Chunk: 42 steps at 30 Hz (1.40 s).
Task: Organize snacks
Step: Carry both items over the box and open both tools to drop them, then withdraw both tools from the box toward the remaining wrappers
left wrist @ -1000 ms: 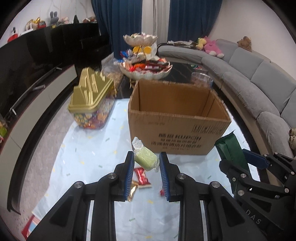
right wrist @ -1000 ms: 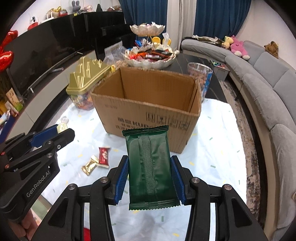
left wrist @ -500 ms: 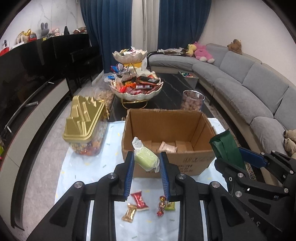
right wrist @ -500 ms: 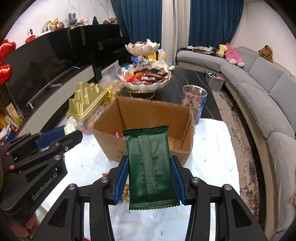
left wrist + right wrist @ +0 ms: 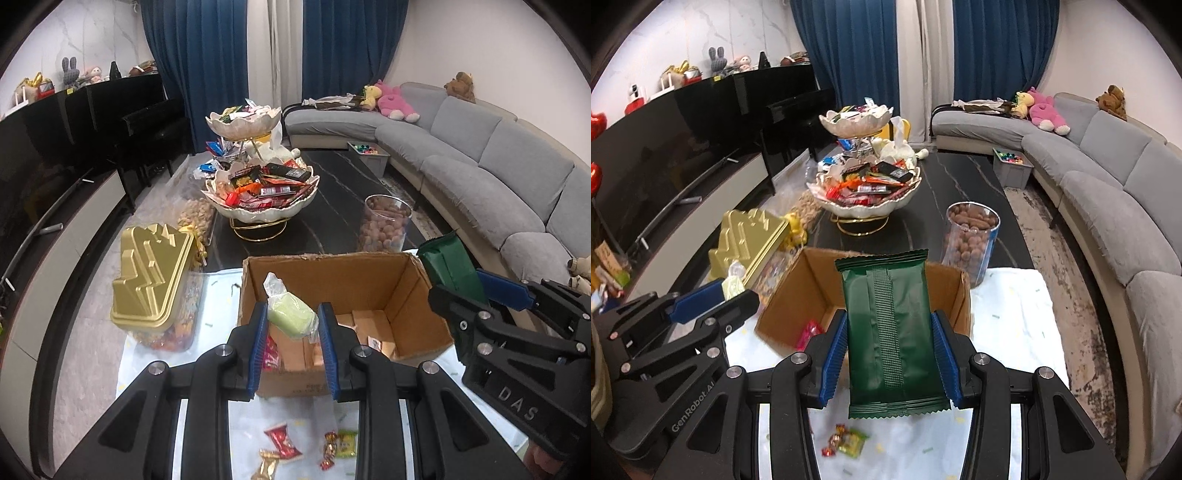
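Both grippers hovering over the open cardboard box [image 5: 373,291]

Angled downward, the left gripper [image 5: 291,334] is clamping a pale green wrapped snack [image 5: 291,320]; the right gripper [image 5: 890,354] is clamping a dark green packet [image 5: 890,332], side by side.

The box [image 5: 343,295] is brown. Beside the box, a snack [image 5: 291,317] is light green, a packet [image 5: 892,332] is dark green, and a tin lid [image 5: 151,280] is gold. Behind the box, the curtains [image 5: 218,55] are dark blue.

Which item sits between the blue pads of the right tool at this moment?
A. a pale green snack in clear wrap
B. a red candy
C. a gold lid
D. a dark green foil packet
D: in the right wrist view the right tool clamps the dark green foil packet, upright in front of the open cardboard box.
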Tool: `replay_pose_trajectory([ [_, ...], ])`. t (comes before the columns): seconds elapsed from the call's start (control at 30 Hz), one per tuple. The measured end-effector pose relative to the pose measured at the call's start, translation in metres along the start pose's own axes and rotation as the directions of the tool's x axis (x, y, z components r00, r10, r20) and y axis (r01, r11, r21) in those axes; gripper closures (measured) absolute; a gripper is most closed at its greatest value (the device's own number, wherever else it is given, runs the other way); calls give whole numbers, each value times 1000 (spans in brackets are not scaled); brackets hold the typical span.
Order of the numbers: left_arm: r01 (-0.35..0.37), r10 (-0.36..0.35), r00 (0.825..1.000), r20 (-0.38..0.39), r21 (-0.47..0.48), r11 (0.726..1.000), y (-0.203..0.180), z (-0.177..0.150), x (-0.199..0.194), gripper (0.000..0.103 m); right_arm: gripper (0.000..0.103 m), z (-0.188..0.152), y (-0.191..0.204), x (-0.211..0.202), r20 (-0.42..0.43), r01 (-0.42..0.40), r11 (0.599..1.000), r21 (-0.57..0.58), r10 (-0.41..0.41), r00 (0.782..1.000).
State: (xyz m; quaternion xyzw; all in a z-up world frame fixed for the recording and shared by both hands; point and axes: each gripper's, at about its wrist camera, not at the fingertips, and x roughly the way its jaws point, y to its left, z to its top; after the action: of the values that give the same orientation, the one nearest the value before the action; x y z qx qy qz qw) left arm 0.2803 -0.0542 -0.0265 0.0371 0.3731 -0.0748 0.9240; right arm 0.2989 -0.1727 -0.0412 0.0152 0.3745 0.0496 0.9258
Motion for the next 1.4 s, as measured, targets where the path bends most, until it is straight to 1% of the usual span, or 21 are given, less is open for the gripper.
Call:
replay_pose_trajectory([
  [0.2,-2,2,1000,-3,8,1000,5,12,23,75,57,14,-5,23,-3,10,1000,11,-10,1000],
  [0.4,12,-12,1000,-16,4,1000,7,19,46,75,57,21,-10,44,-19,14,1000,19,-13,1000],
  [0.6,23,-23,999,-36,11,1000,3,20,65,75,57,26,-17,62,-32,24,999,30,-23,999],
  [0.83,41,-41,997,-67,-4,999,4,18,83,74,57,28,-20,81,-54,36,999,7,-35,998],
  [0.9,37,-37,997,-71,-1,999,4,17,84,69,56,27,-20,84,-58,36,999,-2,-37,998],
  [0.93,36,-36,997,-75,-2,999,4,16,85,61,54,27,-20,86,-64,43,999,-8,-43,997],
  [0.97,35,-35,997,-76,-3,999,5,17,86,53,44,27,-20,87,-68,46,999,-10,-47,997],
  [1.07,22,-23,997,-71,-13,1000,8,16,84,40,27,27,-24,86,-58,53,999,-1,-53,997],
  [1.13,4,-5,998,-69,-12,1000,10,16,83,37,24,26,-25,86,-63,60,998,2,-59,996],
  [1.27,-8,7,998,-65,-17,1000,14,16,78,32,24,26,-28,82,-64,66,998,7,-66,996],
  [1.4,-16,15,998,-57,-17,1000,16,16,69,31,24,25,-24,70,-48,67,998,2,-67,997],
])
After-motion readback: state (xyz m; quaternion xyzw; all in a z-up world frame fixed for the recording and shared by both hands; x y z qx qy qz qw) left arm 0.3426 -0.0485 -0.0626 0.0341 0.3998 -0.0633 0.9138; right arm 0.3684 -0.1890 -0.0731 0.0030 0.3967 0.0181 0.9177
